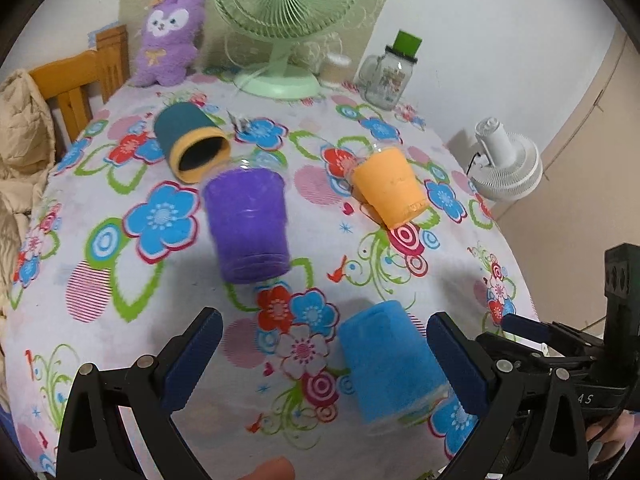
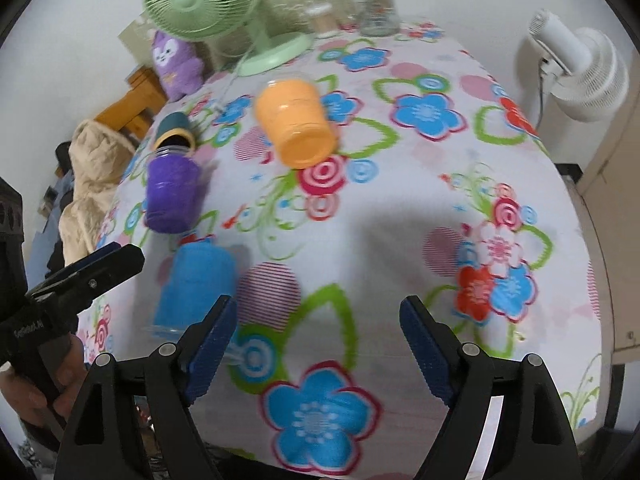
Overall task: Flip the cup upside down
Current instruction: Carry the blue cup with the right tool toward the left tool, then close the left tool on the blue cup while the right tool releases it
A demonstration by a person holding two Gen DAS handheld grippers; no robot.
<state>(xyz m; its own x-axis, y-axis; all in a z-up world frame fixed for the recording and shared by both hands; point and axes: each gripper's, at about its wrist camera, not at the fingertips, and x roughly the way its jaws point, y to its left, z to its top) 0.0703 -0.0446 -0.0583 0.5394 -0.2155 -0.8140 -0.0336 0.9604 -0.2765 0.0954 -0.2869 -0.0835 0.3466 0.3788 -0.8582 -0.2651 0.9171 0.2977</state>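
Four cups are on the flowered tablecloth (image 1: 120, 360). A blue cup (image 1: 394, 364) lies on its side just ahead of my left gripper (image 1: 324, 348), near its right finger; in the right wrist view it (image 2: 196, 284) is left of my right gripper (image 2: 320, 336). A purple cup (image 1: 248, 224) (image 2: 170, 196) lies further back. An orange cup (image 1: 390, 186) (image 2: 296, 122) lies tilted at the right. A dark teal cup with a yellow rim (image 1: 192, 142) (image 2: 174, 130) lies on its side, mouth toward me. Both grippers are open and empty.
A green desk fan (image 1: 280, 20), a purple plush toy (image 1: 168, 36) and a glass jar with a green lid (image 1: 390, 72) stand at the table's back edge. A white fan (image 1: 506, 160) stands beyond the right edge. A wooden chair (image 1: 76, 76) is at left.
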